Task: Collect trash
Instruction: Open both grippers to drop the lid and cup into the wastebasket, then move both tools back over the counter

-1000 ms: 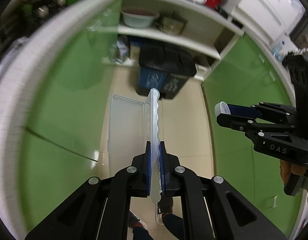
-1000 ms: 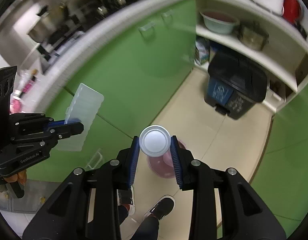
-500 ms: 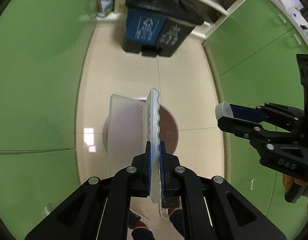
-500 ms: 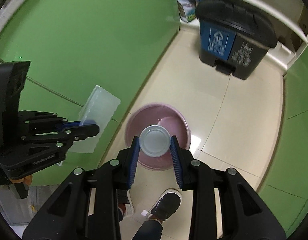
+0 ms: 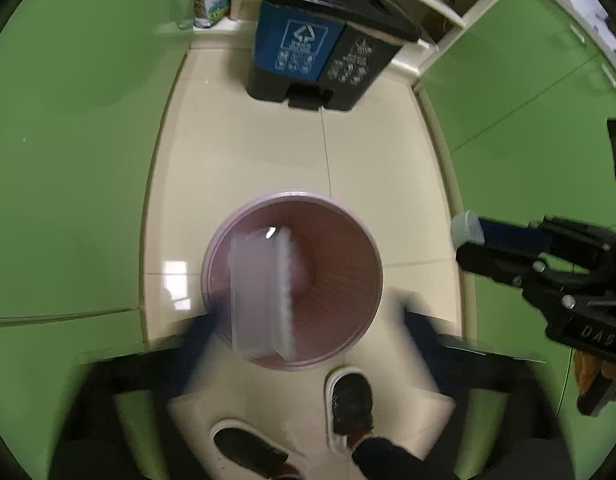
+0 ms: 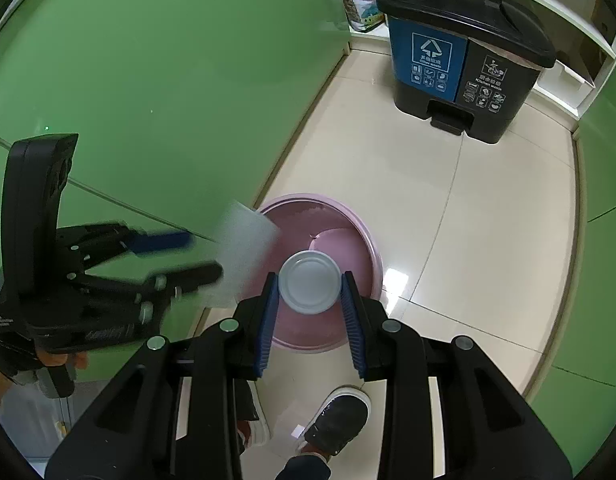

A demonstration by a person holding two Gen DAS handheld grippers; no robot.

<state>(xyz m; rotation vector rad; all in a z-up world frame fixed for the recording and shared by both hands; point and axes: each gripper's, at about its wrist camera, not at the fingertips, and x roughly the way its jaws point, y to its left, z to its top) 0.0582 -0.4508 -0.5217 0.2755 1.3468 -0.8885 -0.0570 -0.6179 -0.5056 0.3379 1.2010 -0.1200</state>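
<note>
Clear clamshell box (image 5: pixel 264 296) loose over pink bin (image 5: pixel 371 248), left gripper (image 6: pixel 196 256) just opened.

Basin (image 6: pixel 363 240) on floor (image 6: pixel 487 240), pedal bin (image 6: pixel 463 68) behind

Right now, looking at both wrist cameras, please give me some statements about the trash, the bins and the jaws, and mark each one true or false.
1. The right gripper holds a round white lid. True.
2. The left gripper still clamps the clear plastic box. False: its jaws have just been opening and the box is dropping free.
3. The box is over the pink basin. True.
4. The two-part pedal bin stands with its lids open. False: both lids are shut.
5. The basin sits on a counter. False: it sits on the tiled floor.
</note>
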